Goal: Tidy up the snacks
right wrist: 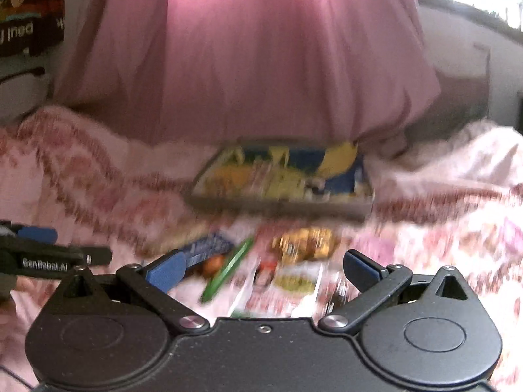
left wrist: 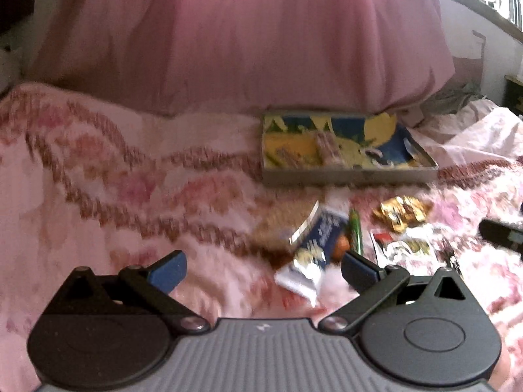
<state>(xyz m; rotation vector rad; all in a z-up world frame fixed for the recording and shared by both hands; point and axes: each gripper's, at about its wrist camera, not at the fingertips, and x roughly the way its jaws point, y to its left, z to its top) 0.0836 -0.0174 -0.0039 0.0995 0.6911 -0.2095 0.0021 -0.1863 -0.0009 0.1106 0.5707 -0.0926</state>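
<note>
Pink floral bedspread carries the scattered snacks. Left hand-held gripper stands wide apart, holding nothing, above the bed with a blue-and-white wrapper lying between its fingertips. Beside that wrapper lie a green stick packet, a gold-wrapped sweet and a white sachet. Shallow tray with a yellow-and-blue picture sits further back, against the pink hanging cloth; small items inside it are too blurred to identify. Right hand-held gripper is likewise spread wide and empty, over the green stick packet and white sachet.
</note>
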